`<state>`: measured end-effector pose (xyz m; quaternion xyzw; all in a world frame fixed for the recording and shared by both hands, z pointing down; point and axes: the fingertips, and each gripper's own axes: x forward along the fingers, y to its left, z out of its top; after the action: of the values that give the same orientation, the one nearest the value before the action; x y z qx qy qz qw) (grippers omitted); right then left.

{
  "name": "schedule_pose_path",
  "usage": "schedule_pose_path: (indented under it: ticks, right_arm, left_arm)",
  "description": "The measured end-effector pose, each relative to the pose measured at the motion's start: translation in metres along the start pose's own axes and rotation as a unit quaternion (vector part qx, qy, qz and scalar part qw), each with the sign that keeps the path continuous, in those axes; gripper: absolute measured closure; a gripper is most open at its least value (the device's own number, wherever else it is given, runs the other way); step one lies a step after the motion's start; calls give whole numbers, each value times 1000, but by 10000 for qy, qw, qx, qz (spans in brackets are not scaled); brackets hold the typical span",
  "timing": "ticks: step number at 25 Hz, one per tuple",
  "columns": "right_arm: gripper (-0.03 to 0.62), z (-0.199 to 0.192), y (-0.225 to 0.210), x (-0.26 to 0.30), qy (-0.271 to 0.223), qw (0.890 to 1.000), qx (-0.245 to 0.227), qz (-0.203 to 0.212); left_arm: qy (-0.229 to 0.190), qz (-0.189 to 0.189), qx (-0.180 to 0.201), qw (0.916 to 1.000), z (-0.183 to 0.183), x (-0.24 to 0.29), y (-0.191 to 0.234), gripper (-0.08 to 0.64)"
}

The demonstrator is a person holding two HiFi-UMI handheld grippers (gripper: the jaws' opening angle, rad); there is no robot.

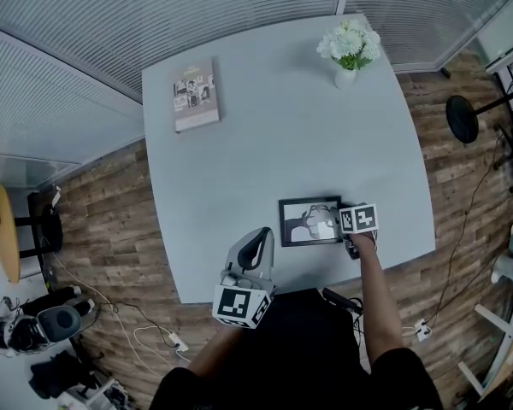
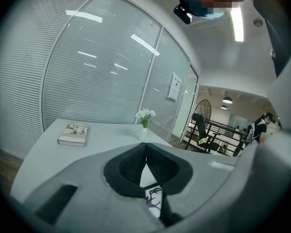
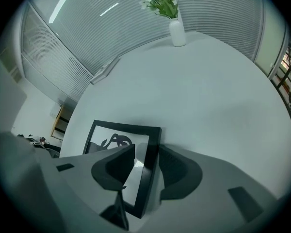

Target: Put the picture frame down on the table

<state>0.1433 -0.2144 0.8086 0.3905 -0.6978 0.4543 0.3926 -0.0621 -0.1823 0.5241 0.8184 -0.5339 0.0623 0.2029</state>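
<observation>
A black picture frame [image 1: 310,220] with a dark drawing on white lies flat on the pale grey table [image 1: 282,126], near the front edge. My right gripper [image 1: 343,230] reaches down over the frame's right side. In the right gripper view the black border [image 3: 150,171] runs between the open jaws of that gripper [image 3: 146,154]; the left jaw stands off the glass and the right jaw sits close beside the outer edge. My left gripper [image 1: 258,239] hovers at the table's front edge, left of the frame, holding nothing. Its fingertips meet in the left gripper view [image 2: 145,147].
A book [image 1: 196,94] lies at the table's far left, and a white vase of flowers [image 1: 349,49] stands at the far right corner. Glass walls with blinds run behind the table. A floor fan [image 1: 462,118] stands on the right, and cables lie on the wooden floor.
</observation>
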Motion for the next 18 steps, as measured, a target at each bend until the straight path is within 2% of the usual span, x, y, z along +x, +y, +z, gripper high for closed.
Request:
schedule_pose_path:
  ticks: [8, 14, 18]
  right_arm:
    - [431, 8, -7, -20, -260, 9990, -117, -355]
    - [507, 14, -10, -37, -691, 9946, -302, -715]
    - [529, 15, -5, -52, -1001, 9915, -370, -750]
  left_arm:
    - [-22, -16, 8, 10000, 1, -2, -4, 543]
    - [-50, -36, 13, 10000, 1, -5, -9, 545]
    - [-91, -58, 58, 9999, 2, -10, -15, 545]
